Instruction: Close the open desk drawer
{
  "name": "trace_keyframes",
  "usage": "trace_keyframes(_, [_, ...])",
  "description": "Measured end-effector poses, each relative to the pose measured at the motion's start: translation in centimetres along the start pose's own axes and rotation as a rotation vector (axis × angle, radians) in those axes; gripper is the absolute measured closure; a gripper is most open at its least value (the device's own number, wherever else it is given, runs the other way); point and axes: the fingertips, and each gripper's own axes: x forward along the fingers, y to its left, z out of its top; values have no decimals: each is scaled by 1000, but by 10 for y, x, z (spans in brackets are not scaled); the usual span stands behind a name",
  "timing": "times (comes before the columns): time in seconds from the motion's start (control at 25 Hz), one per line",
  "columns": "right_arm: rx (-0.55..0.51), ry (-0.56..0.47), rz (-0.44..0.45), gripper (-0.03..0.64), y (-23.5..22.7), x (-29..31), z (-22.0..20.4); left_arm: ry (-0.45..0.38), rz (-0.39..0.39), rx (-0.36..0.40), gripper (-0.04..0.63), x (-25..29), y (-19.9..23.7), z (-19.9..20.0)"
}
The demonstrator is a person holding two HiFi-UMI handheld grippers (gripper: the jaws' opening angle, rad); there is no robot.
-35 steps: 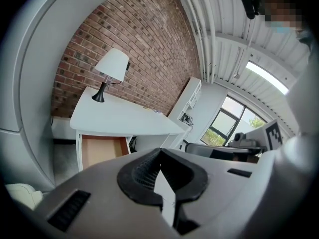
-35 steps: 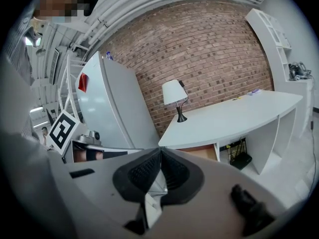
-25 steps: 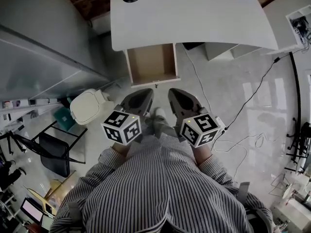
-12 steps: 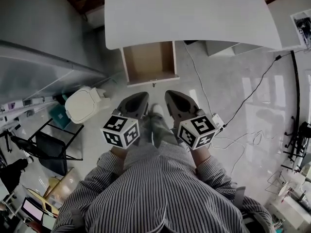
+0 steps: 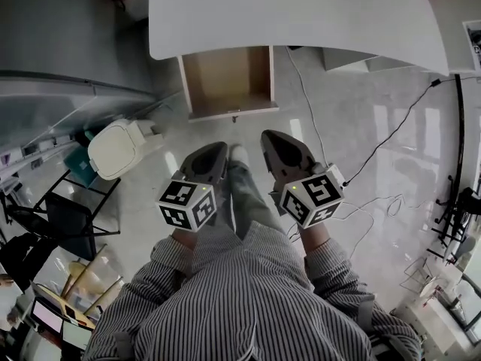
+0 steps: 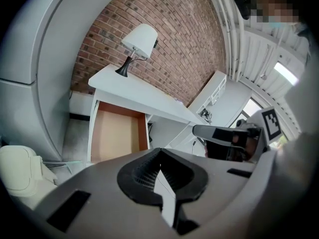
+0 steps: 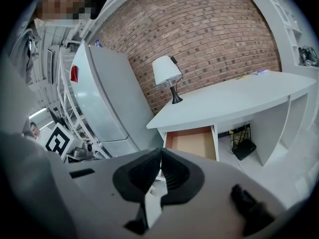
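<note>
Approach phase: nothing is touching the drawer yet. It stands pulled well out from under the left end of the white desk, as the person faces it. Its inside is wood-coloured and looks empty. The front panel faces the person and has a small knob at mid-width.

Left gripper and right gripper sit side by side, low in front of the person's torso. Both are well short of the front panel, with bare floor between tips and drawer. The left tip lines up roughly with the drawer's middle and the right tip with its right edge. In the left gripper view the drawer sits left of the jaw line, and in the right gripper view it sits right of it, so the drawer lies about between the two axes.

Both pairs of jaws are pressed together with nothing between them. That suits a push, since no grasp is needed.

My read of the next move:
- Step in and bring one gripper, or both, forward to the front panel.
- Land the closed tips flat on the panel near mid-width, beside the knob rather than on it, so the contact doesn't slide off.
- Push straight back along the runners until the panel sits flush under the desk edge.

An off-centre push may rack the drawer and jam it. The lamp on the desktop is well clear of the path.
</note>
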Motion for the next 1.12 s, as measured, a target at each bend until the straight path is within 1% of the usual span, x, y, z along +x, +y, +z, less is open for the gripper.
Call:
trace_keyframes(0.12, [13,2,-8,600,-12,7,-12,21,18,-13,583,6,8,-14])
trace_keyframes(0.28, [62,13,-16,600,-24,24,-35,44,27,-13,583,20,21,-27])
trace_keyframes(0.48, [86,53,16,600,-26,46,-62,71,38,-41,583,42,41,-41])
trace_keyframes(0.56, [87,64,31,600,-27,56,-71,78,50,-41,583,51,49,-46])
trace_keyframes(0.72, [125,74,39,600,-37,68,-91,112,71,-38,583,67,63,-64])
trace_keyframes(0.84, [131,75,51,600,-42,76,-101,107,67,-57,583,77,72,-68])
trace_keyframes(1.0, [139,66,76,600,-46,83,-117,109,46,-62,583,86,78,-81])
trace_keyframes(1.12, [150,71,78,600,-53,92,-132,111,47,-95,583,95,87,-94])
